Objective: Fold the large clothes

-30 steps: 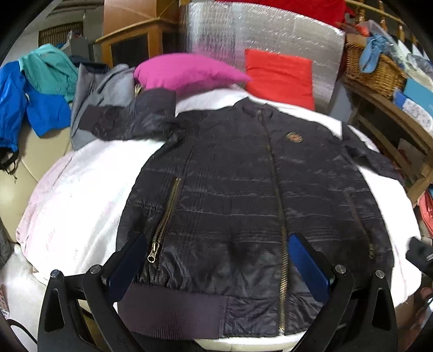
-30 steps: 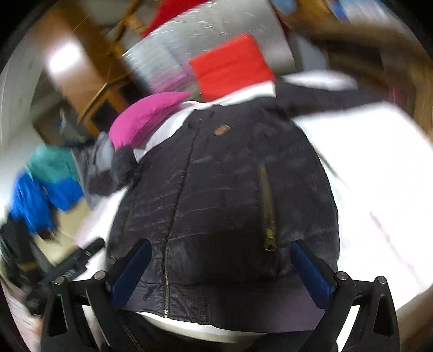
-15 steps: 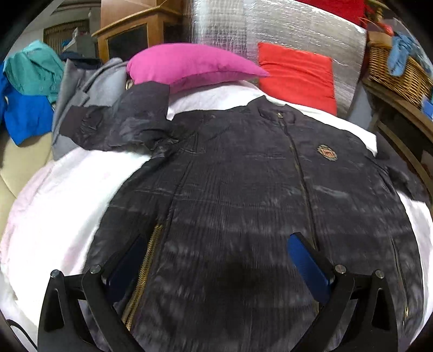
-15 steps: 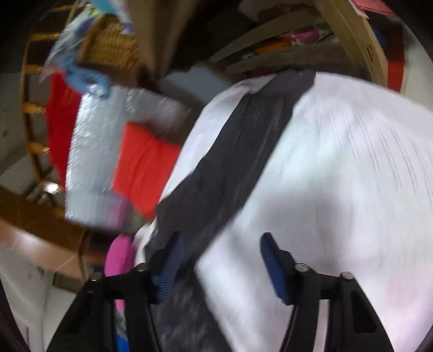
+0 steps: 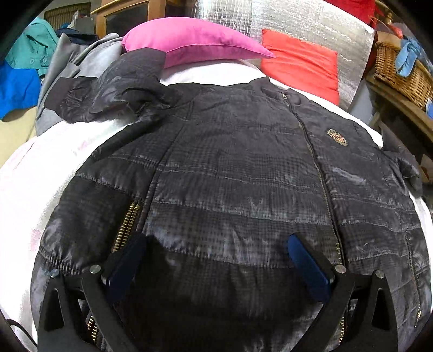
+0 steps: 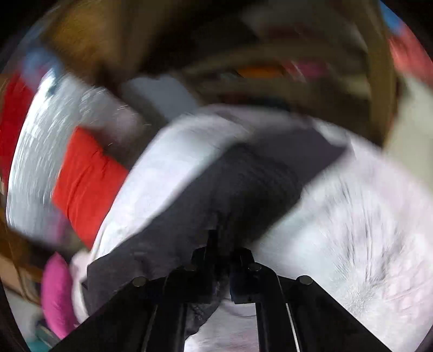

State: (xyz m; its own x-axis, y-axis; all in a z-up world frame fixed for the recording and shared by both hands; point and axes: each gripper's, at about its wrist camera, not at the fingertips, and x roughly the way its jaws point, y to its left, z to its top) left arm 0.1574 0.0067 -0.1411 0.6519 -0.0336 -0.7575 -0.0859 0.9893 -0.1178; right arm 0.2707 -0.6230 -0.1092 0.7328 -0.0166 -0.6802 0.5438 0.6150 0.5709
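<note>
Right gripper (image 6: 223, 243) has just closed on jacket sleeve (image 6: 243, 184), beside bare white sheet (image 6: 365, 230).

From where I sit, everything hangs off the jacket (image 5: 230, 189), which lies flat, front up, on the bed cover (image 5: 32, 184). Beyond its collar two cushions (image 5: 194, 40) sit side by side, with a padded panel (image 5: 311, 24) upright behind them. One sleeve (image 5: 108, 92) is bunched up off the jacket's left shoulder, and further left a heap of clothes (image 5: 27, 70) rests beside the bed. Off the jacket's right shoulder a basket (image 5: 400, 70) stands on a shelf (its contents too small to tell). The other sleeve (image 6: 243, 189) stretches out across the bed cover to the right.
</note>
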